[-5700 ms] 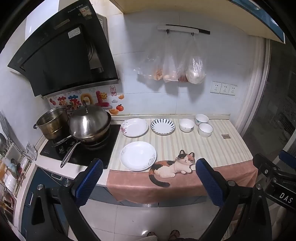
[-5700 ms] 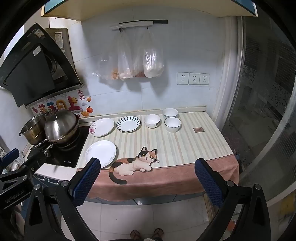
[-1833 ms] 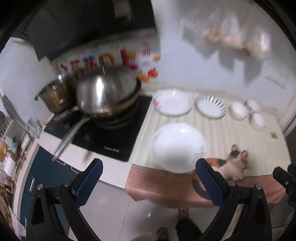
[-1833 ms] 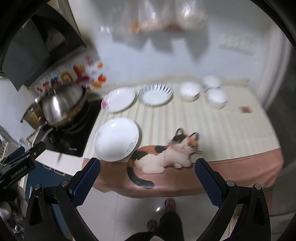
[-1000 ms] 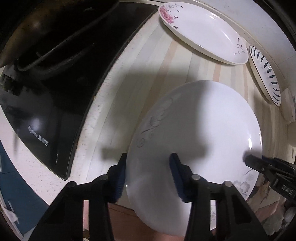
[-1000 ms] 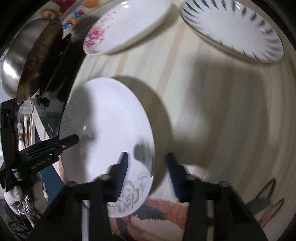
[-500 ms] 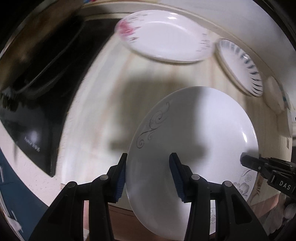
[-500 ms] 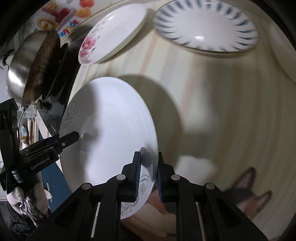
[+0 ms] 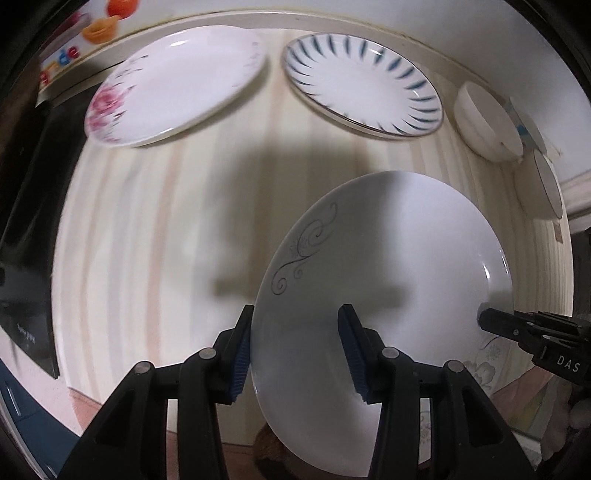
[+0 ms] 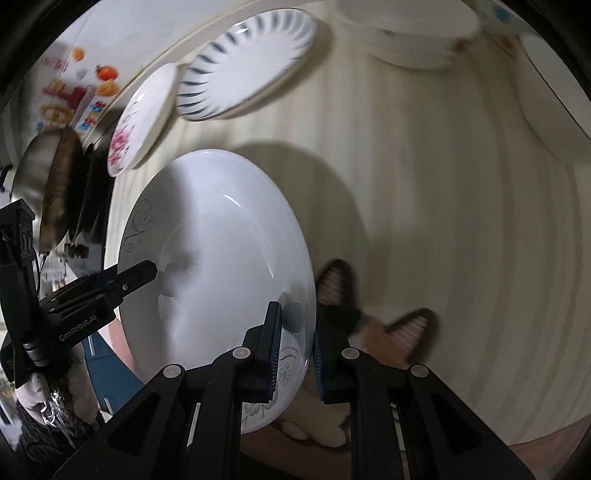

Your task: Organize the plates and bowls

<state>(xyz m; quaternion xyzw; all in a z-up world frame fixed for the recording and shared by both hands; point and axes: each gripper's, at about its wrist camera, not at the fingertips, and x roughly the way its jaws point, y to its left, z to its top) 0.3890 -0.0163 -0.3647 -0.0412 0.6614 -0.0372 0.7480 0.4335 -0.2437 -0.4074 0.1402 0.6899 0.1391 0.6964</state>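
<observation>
A white plate with a grey swirl (image 9: 388,258) (image 10: 218,240) is held above the striped counter, tilted. My left gripper (image 9: 295,347) has its jaws around the plate's near-left rim, one finger above and one below. My right gripper (image 10: 297,339) is shut on the plate's opposite rim, near its flower print. Each gripper shows in the other's view, the right one (image 9: 532,332) and the left one (image 10: 110,284). A rose-print plate (image 9: 173,70) (image 10: 140,125) and a blue-striped plate (image 9: 362,81) (image 10: 247,62) lie at the back. White bowls (image 9: 487,122) (image 10: 406,33) stand to their right.
A black cooktop (image 9: 22,221) with a steel pan (image 10: 51,177) sits to the left. A cat-shaped mat (image 10: 376,332) lies on the counter's front edge under the lifted plate. A further bowl (image 10: 550,114) stands at the far right.
The white plate has been lifted off the counter and carried right and toward the back plates. The right gripper stays clamped on its rim, the left on the other side.
</observation>
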